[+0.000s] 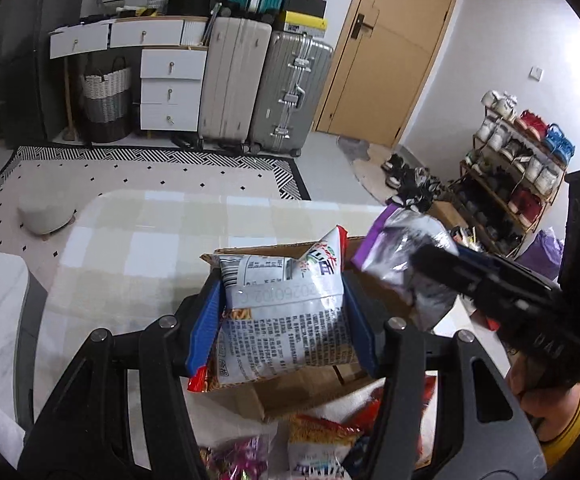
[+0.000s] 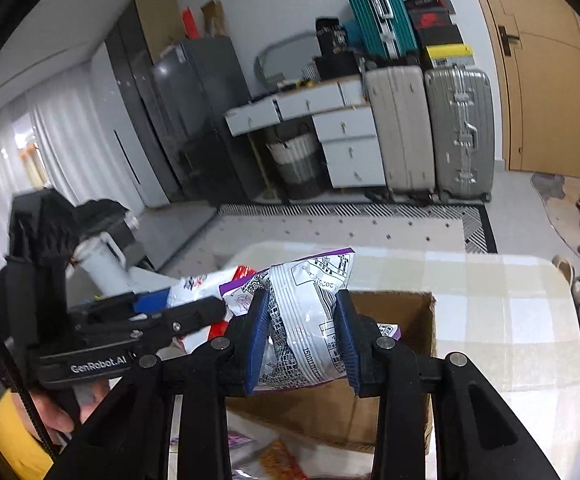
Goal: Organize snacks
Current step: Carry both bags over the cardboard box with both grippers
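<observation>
Left gripper (image 1: pixel 281 320) clamped on a white-and-red snack packet (image 1: pixel 285 320), held above the open cardboard box (image 2: pixel 394 320) on the checked table (image 1: pixel 137 248). Right gripper (image 2: pixel 302 340) closed tight on a white-and-purple snack bag (image 2: pixel 310 320) (crumpled between the blue pads), over the box too, at three o'clock of the left one. More snack packets (image 1: pixel 322 440) lay at six o'clock of the box.

Glossy crinkled foil snack bag (image 1: pixel 285 312), matt cardboard box (image 2: pixel 394 360)

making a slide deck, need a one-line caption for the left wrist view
Left gripper holds a red-and-white snack bag over the cardboard box, with the right gripper alongside carrying a purple-edged bag.
</observation>
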### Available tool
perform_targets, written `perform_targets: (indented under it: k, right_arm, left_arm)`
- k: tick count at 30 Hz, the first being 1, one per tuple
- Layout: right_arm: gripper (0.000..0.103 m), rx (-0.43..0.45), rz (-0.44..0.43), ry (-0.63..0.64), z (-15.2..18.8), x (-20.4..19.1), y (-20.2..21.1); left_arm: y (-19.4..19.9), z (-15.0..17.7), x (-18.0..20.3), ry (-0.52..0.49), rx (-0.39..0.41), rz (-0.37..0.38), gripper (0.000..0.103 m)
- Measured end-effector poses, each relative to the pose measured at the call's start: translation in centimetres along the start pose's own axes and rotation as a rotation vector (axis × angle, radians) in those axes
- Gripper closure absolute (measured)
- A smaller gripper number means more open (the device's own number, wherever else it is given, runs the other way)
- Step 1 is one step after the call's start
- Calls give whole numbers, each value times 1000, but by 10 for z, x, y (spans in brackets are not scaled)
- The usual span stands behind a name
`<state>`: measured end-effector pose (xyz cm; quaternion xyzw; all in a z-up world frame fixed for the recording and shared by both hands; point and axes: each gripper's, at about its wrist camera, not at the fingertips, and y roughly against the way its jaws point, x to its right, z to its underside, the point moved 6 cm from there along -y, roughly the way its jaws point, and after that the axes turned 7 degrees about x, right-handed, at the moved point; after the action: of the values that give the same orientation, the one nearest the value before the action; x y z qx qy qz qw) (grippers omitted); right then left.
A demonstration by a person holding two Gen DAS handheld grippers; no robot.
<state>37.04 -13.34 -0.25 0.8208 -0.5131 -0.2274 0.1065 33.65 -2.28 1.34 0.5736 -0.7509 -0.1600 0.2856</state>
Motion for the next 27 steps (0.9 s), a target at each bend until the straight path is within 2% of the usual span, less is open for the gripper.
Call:
perform_targets:
  k: [5,12,23,27]
  right_arm:
    - [70,-44,51,31,18,24,-30]
    - [70,-81,74,31,30,48,-53]
    - [68,-122,114,20,47,66,-59]
    - [59,-111,115,36,48,61,-50]
  left_arm:
    - [-58,2,2,-5,-56,-9,49]
    - [-105,10,9,-39,-94,-16,49]
    - [-135,18,12,-70,-136,-18,47]
    - [-130,23,10,-71,-147,-22,45]
